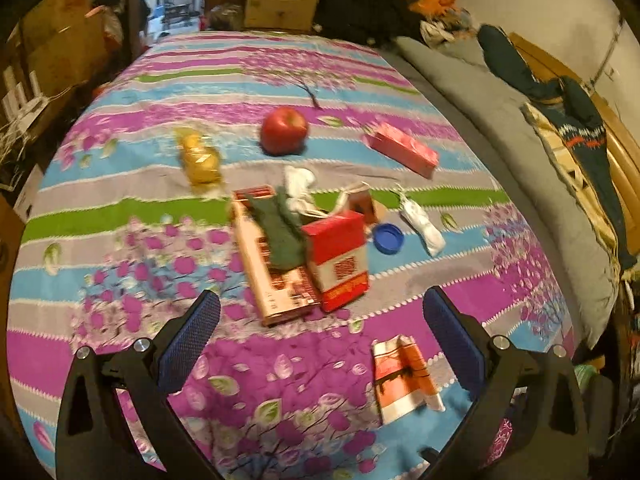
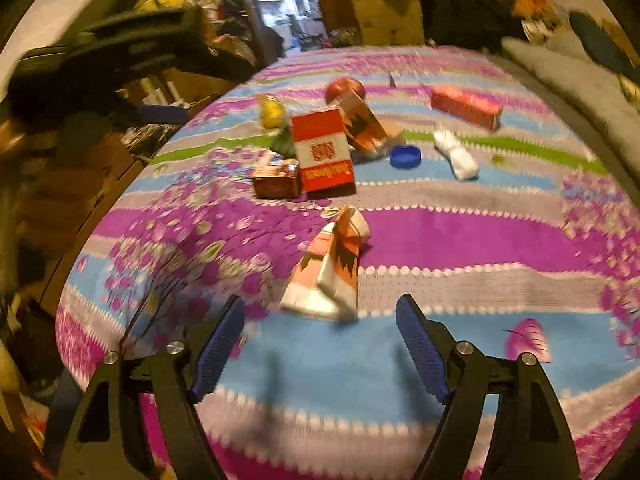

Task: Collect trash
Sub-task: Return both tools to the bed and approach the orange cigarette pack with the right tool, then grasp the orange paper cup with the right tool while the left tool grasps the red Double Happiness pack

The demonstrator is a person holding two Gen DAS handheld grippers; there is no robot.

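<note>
Your right tongs [image 2: 320, 344] stand open over the bed's striped floral sheet [image 2: 460, 240], nothing between the blue ribbed pads. Just beyond their tips lies the crumpled orange-and-white paper carton [image 2: 328, 276], flattened and tilted, apart from both pads. Your left tongs [image 1: 320, 332] are open too, empty, hovering above the sheet; that same crumpled carton [image 1: 404, 376] lies just inside their right-hand pad.

Ahead of both tongs sits the main heap. A red-and-white cardboard box [image 1: 340, 260] stands upright, touching a long pink flat box [image 1: 272, 264] that has a dark green cloth scrap [image 1: 280, 236] draped on it. Behind them are white crumpled paper [image 1: 300, 188] and a small brown torn carton [image 1: 360, 204]. A blue plastic bottle cap [image 1: 387, 238] lies just beside the heap, with a white twisted wrapper [image 1: 420, 224] near it. Further back rest a red apple [image 1: 284, 130], a yellow wrapped bun [image 1: 200, 156] and a pink-red oblong box [image 1: 402, 150], all well apart.

The sheet between the tongs and the heap is open. The bed drops off on the left toward cardboard boxes [image 1: 60, 48]; a grey cushion [image 1: 500, 128] borders the right edge.
</note>
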